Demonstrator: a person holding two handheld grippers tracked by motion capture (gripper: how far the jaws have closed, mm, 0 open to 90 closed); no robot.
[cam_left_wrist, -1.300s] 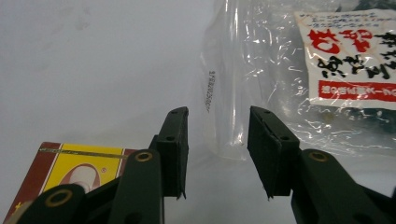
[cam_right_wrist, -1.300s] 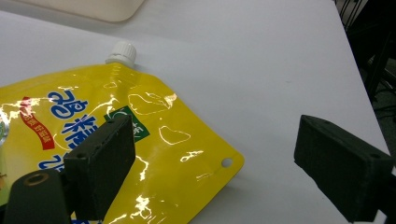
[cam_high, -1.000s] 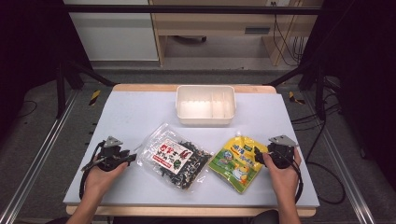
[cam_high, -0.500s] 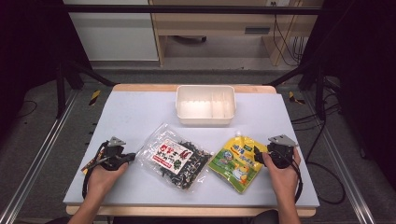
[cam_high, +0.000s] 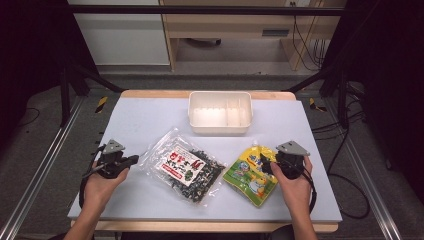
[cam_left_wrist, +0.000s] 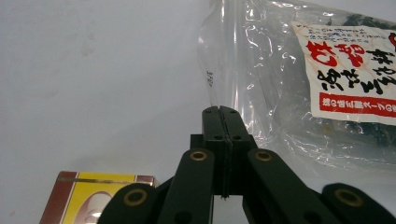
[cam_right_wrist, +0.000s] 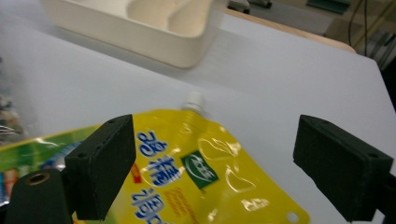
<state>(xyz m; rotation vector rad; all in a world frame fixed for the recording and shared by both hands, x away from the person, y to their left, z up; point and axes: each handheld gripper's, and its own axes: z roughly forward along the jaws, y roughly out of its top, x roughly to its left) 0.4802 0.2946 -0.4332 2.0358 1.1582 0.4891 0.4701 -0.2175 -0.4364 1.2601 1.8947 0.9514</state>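
Observation:
A clear bag (cam_high: 184, 168) of dark pieces with a red and white label lies at the table's front middle. My left gripper (cam_high: 133, 160) is just left of it. In the left gripper view its jaws are pressed together and the gripper (cam_left_wrist: 221, 112) ends at the clear bag's (cam_left_wrist: 299, 70) near edge, with nothing between them. A yellow and green spouted pouch (cam_high: 251, 174) lies to the right. My right gripper (cam_high: 265, 163) hovers over the pouch's right part. In the right gripper view the right gripper (cam_right_wrist: 222, 163) stands wide open, its pads (cam_right_wrist: 100, 165) on either side of the yellow pouch (cam_right_wrist: 187, 172) and its white cap (cam_right_wrist: 194, 99).
A white divided tray (cam_high: 220, 126) stands at the back middle of the grey table mat (cam_high: 150, 120); the right gripper view shows the tray (cam_right_wrist: 140, 32) beyond the pouch. A red and yellow box (cam_left_wrist: 93, 196) lies close under the left gripper.
My right gripper has edged slightly left over the pouch. The left gripper has barely moved.

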